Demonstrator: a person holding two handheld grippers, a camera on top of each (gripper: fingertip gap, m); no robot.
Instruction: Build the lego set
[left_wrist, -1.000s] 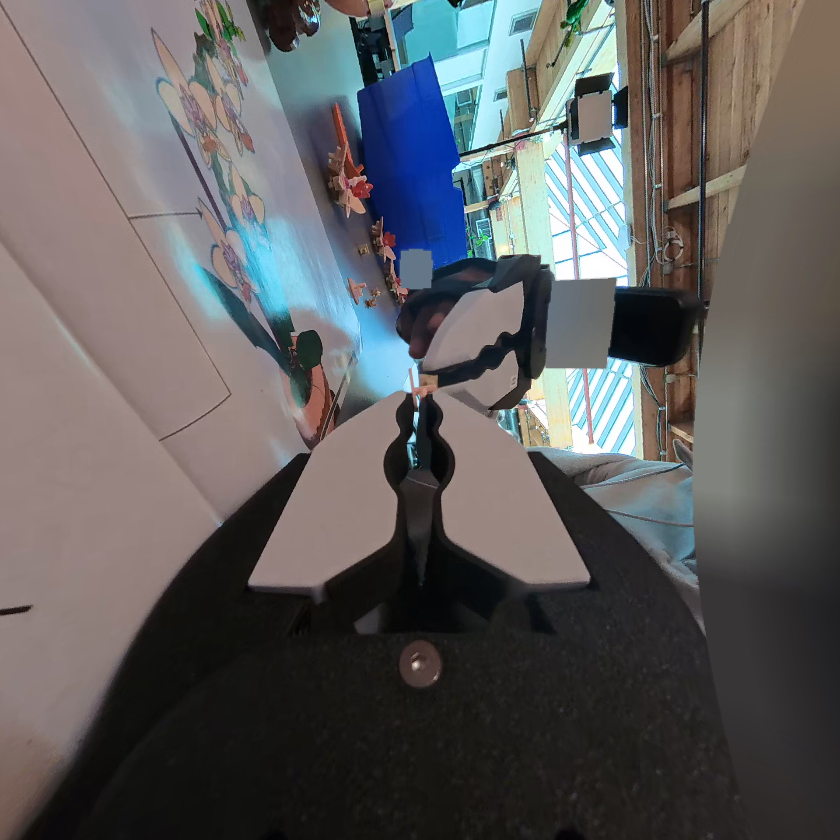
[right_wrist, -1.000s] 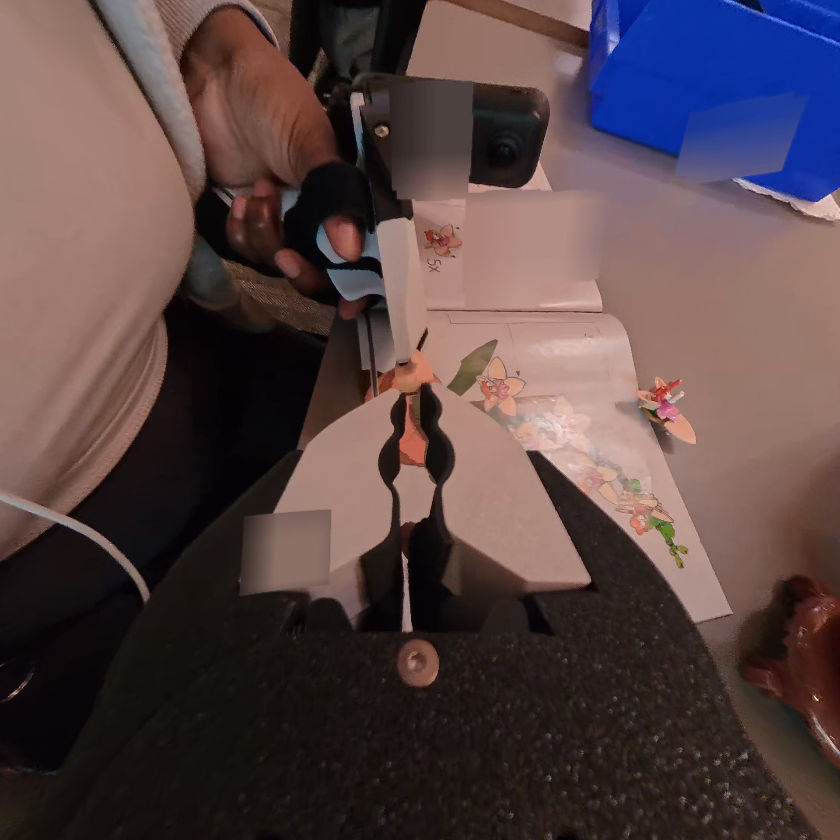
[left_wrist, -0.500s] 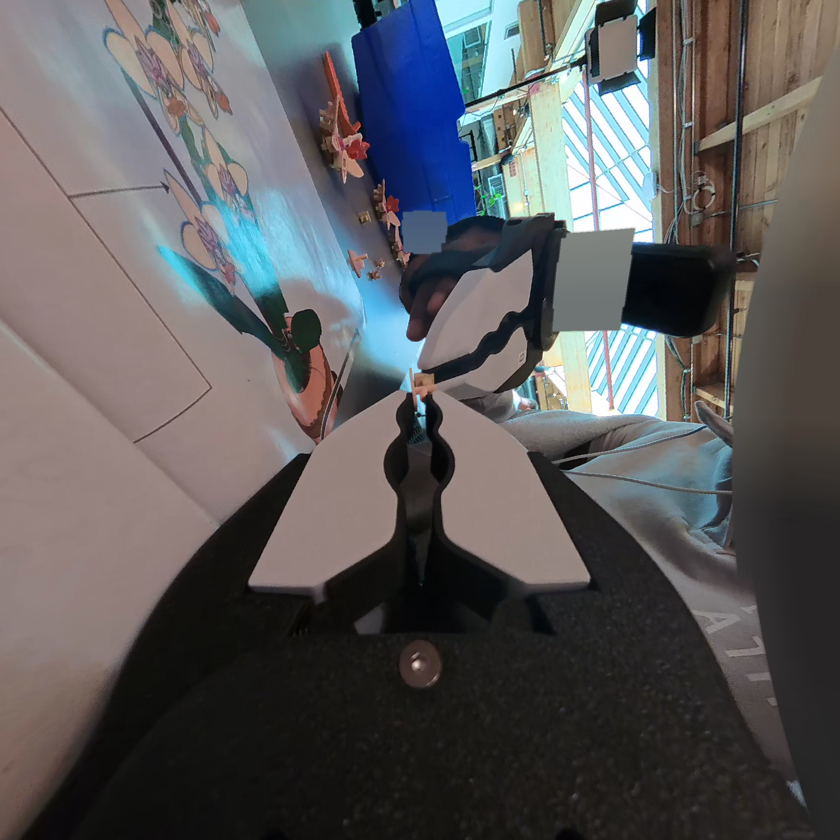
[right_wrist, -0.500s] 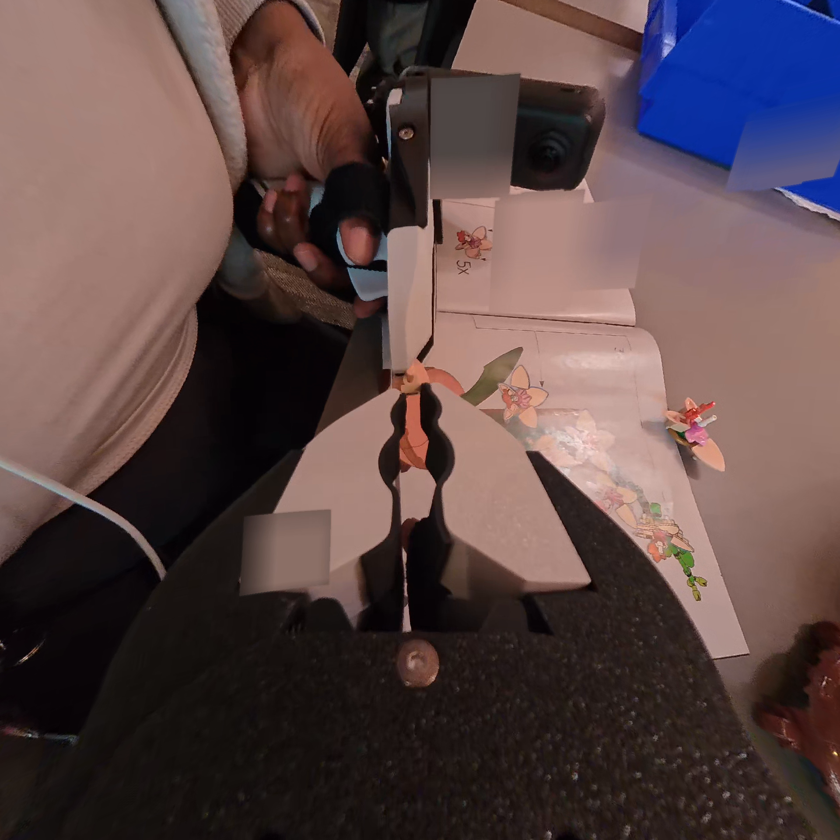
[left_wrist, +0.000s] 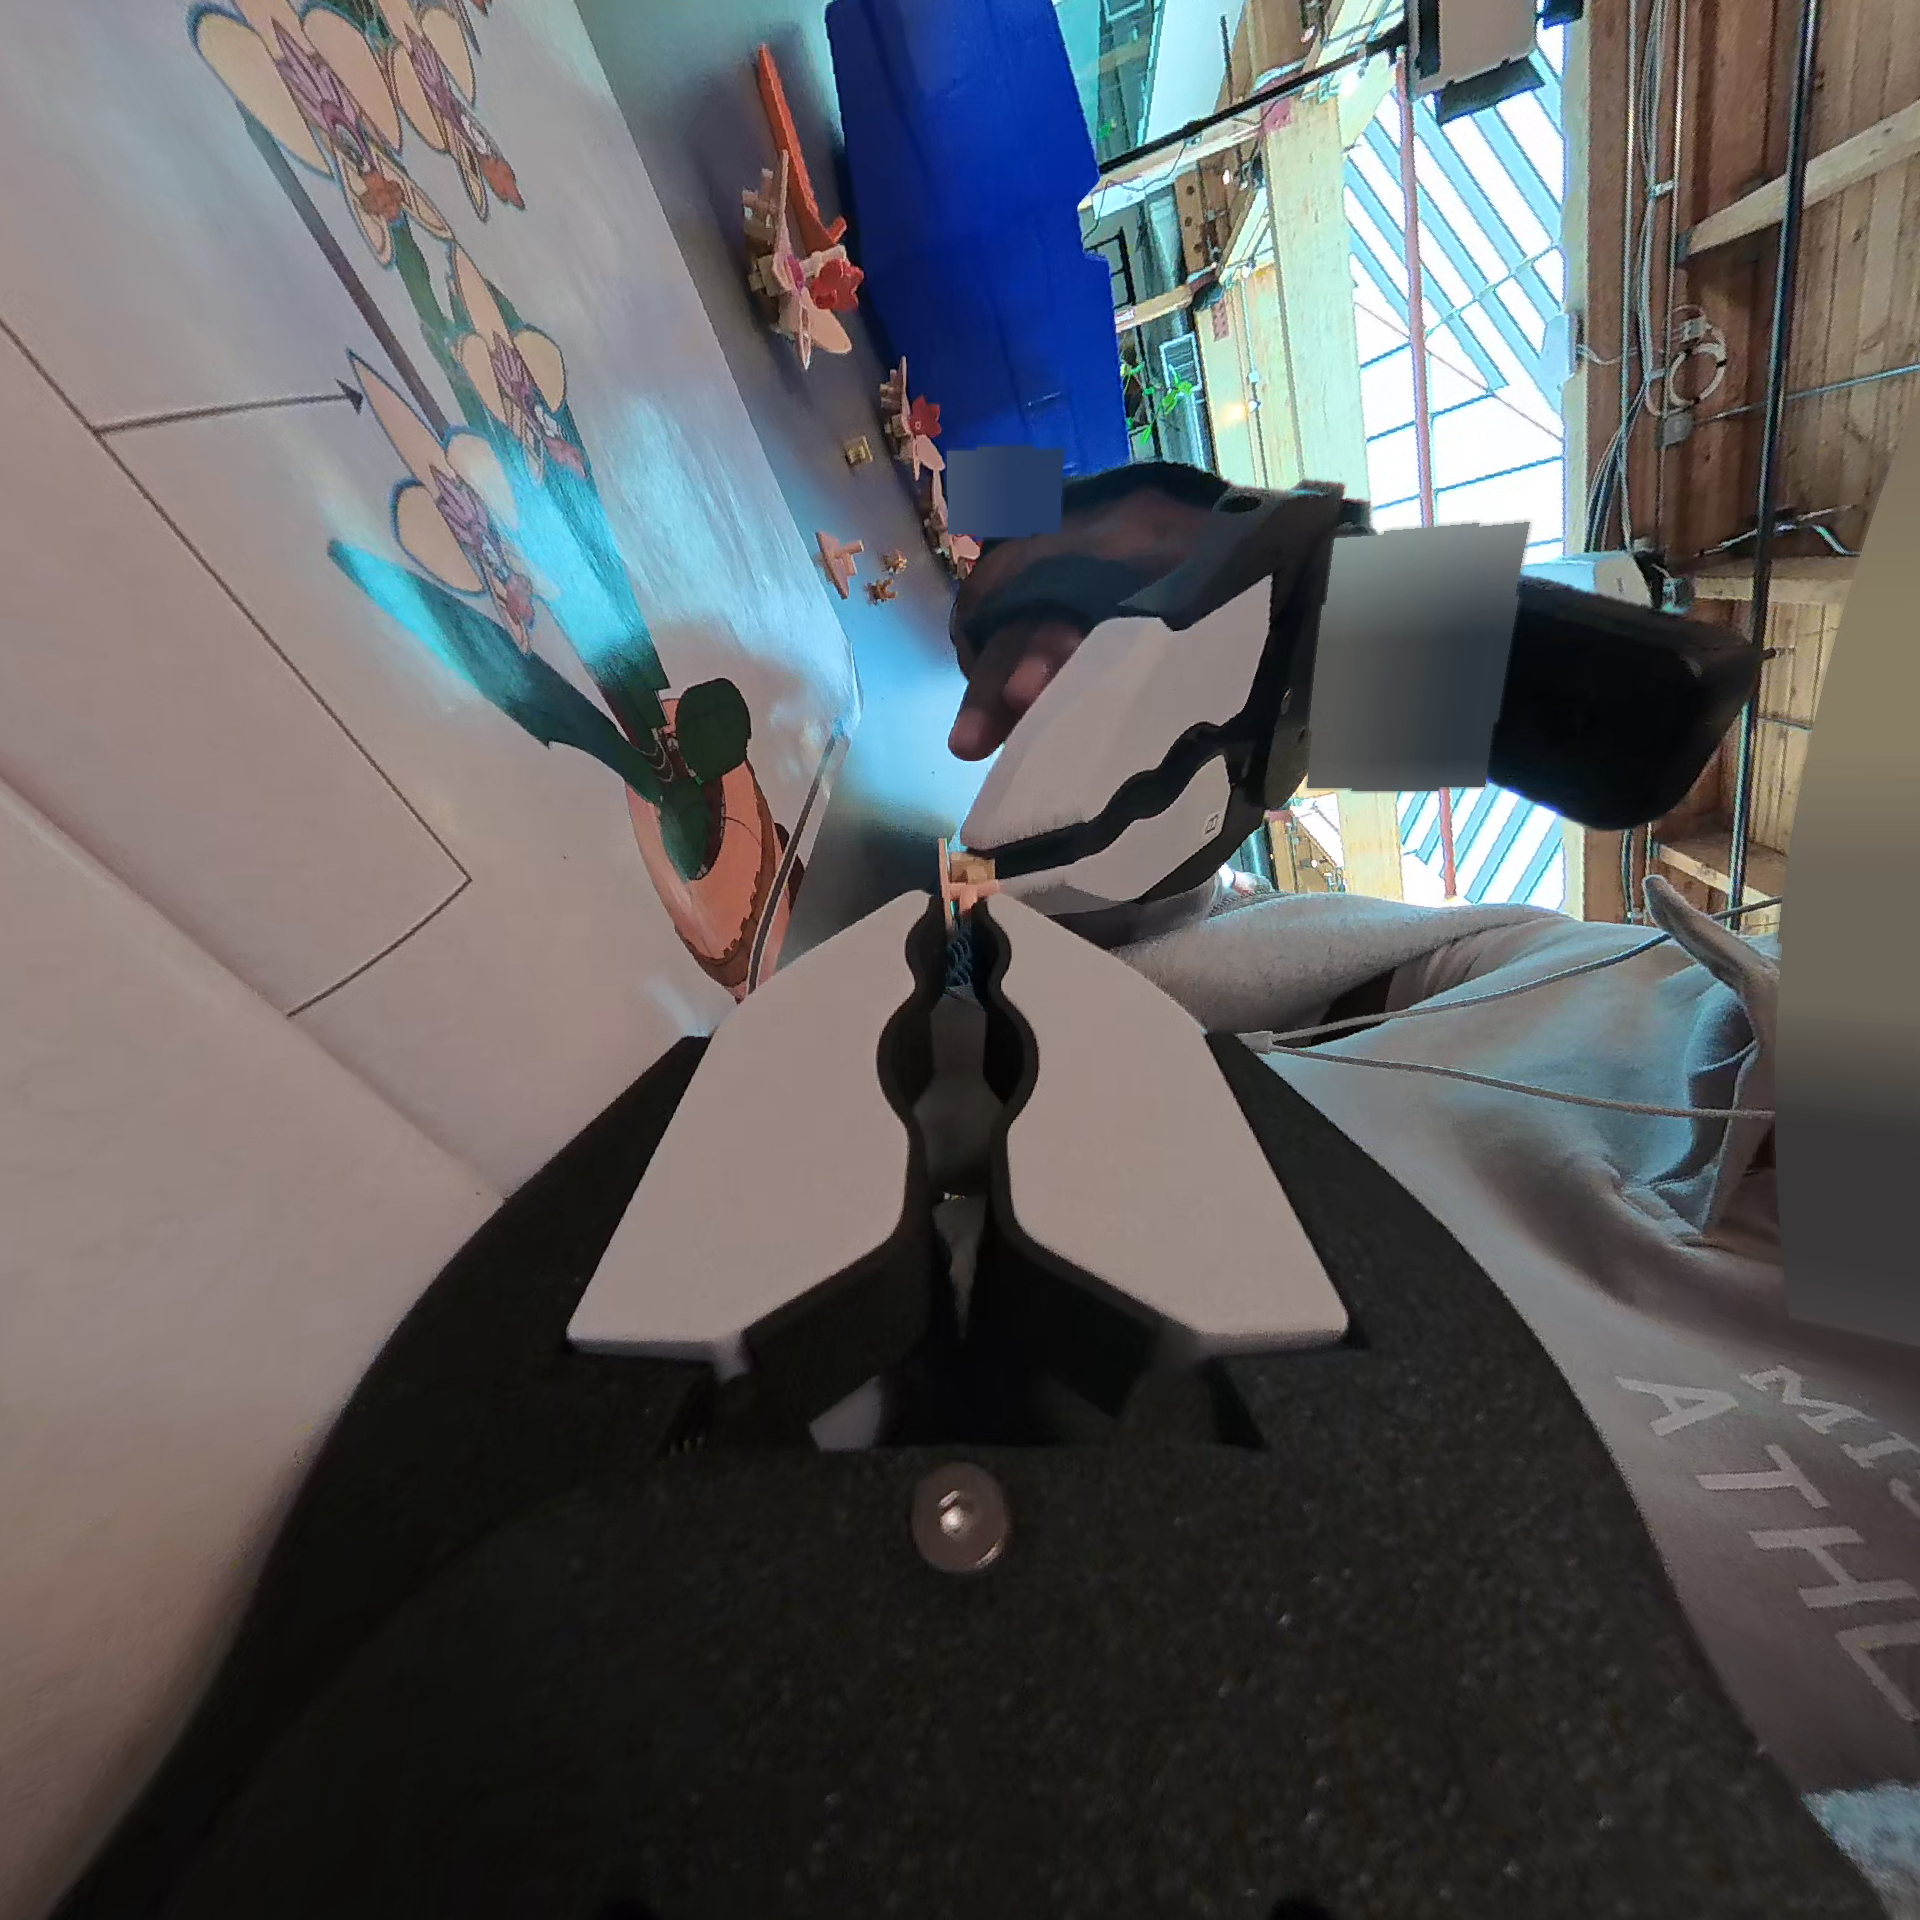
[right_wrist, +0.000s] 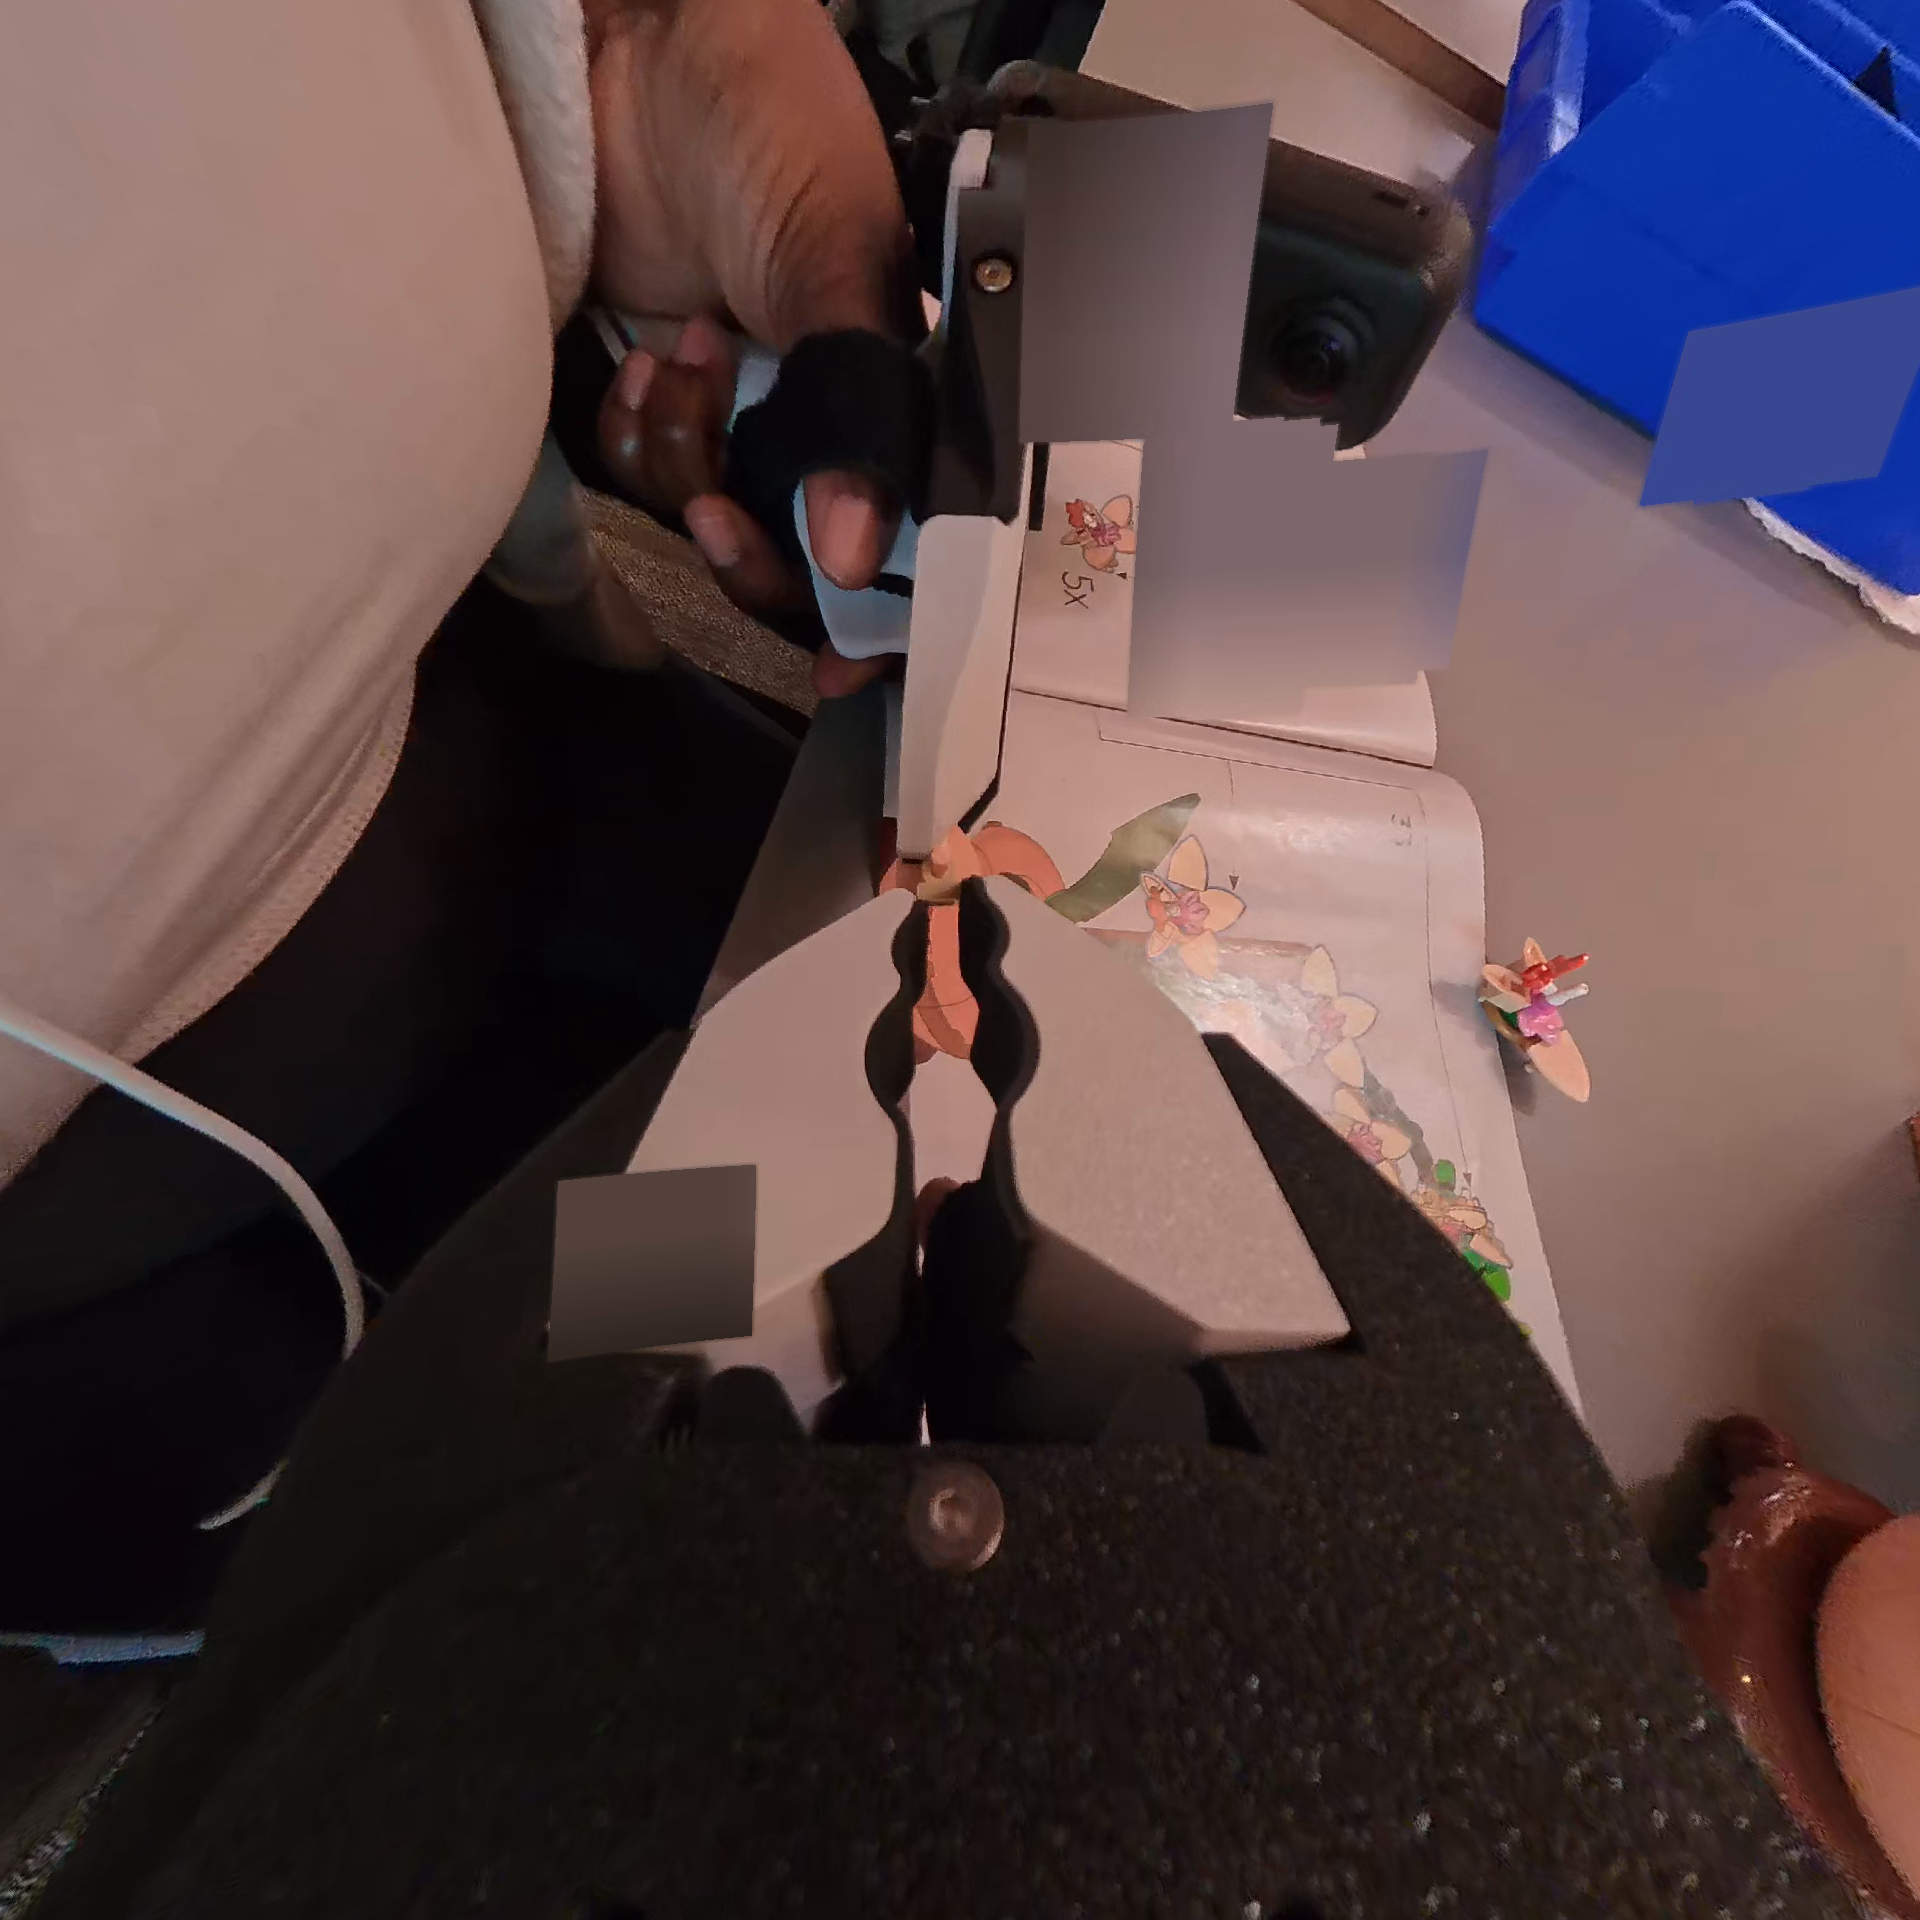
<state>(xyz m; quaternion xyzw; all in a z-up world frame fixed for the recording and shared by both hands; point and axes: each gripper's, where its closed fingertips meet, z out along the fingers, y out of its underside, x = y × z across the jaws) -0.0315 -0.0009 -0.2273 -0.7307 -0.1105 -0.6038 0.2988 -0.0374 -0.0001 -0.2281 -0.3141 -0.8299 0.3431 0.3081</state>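
My left gripper (left_wrist: 962, 906) is shut on a small peach lego piece (left_wrist: 948, 871) that sticks out of its tips. My right gripper (left_wrist: 987, 847) comes in from the right, shut, and meets it tip to tip at a small tan piece (left_wrist: 975, 869). In the right wrist view my right gripper (right_wrist: 940, 902) is shut on the small tan piece (right_wrist: 938, 885). The left gripper (right_wrist: 914, 847) points down from above onto the peach piece (right_wrist: 956, 854). The pieces touch; the joint between them is too small to make out. Both grippers are held off the table in front of the person's body.
An open instruction booklet (right_wrist: 1299, 831) with flower pictures lies on the grey table; it also shows in the left wrist view (left_wrist: 312, 623). Built lego flowers (left_wrist: 805, 281) (right_wrist: 1538, 1013) and small loose pieces (left_wrist: 844, 556) lie beyond it. A blue bin (right_wrist: 1714, 208) stands behind. A brown pot part (right_wrist: 1787, 1610) lies lower right.
Both grippers have stayed shut and tip to tip on the small pieces. They have turned and shifted together, so the booklet and table have slid across both views.
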